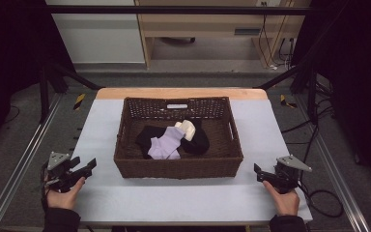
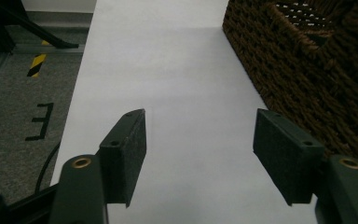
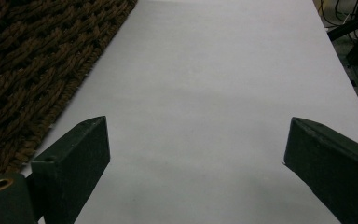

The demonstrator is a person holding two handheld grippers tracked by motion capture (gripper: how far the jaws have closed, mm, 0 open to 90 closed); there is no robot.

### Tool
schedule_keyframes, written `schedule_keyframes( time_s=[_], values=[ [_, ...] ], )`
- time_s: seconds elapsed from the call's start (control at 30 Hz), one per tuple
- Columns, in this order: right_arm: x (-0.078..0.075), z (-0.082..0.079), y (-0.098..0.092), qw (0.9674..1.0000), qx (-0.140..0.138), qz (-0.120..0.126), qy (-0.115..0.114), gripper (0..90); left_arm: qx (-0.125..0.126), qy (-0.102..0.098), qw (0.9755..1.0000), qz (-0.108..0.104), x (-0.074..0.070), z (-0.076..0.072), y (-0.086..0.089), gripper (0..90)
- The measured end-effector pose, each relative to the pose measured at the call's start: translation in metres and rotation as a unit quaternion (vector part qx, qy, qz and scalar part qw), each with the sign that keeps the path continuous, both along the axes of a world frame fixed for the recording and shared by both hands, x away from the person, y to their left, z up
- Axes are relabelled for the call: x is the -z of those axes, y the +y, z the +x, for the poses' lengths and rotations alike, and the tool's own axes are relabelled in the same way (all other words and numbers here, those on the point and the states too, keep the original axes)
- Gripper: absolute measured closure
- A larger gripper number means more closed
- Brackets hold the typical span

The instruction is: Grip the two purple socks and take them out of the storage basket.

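**High view: two open grippers rest beside a basket of socks**

High view shows a brown woven basket point(image 1: 178, 166) at mid-table, holding a lavender sock point(image 1: 164, 143), a cream sock point(image 1: 186, 128) and black socks point(image 1: 200, 141) in a soft heap. The left gripper point(image 1: 89, 165) sits near its left front corner, the right gripper point(image 1: 257, 170) near its right. Both have flat black felt-like pads spread wide, gripping nothing, over the smooth pale table point(image 1: 174, 198).

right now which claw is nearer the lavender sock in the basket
Left, narrowly. The left claw sits off the wicker basket's near-left corner; the right claw sits off its near-right corner, farther from the lavender sock, which lies left of centre.
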State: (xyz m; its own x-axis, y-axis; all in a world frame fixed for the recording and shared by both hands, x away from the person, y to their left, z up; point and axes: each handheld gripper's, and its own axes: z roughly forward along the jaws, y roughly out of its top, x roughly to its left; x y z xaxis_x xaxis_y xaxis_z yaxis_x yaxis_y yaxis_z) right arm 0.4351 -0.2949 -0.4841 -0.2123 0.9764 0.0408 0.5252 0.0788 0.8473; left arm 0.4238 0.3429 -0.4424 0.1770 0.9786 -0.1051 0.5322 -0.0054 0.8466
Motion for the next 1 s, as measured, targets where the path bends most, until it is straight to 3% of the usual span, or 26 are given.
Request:
schedule_keyframes(
  time_s=[0.33, 0.77, 1.0],
  values=[
    [0.0, -0.001, 0.001, 0.9999, -0.008, 0.012, 0.002, 7.3, 0.007, -0.031, 0.9995, -0.008, -0.022, -0.005, -0.009, 39.5],
    [0.001, 0.0, 0.002, 0.9999, -0.01, 0.01, 0.004, 7.9, 0.021, -0.049, 0.9985, -0.008, -0.042, -0.004, -0.02, 41.5],
    [0.001, 0.0, 0.002, 0.9998, -0.011, 0.012, 0.007, 8.1, 0.028, -0.07, 0.997, -0.016, -0.062, -0.007, -0.026, 42.8]
  ],
)
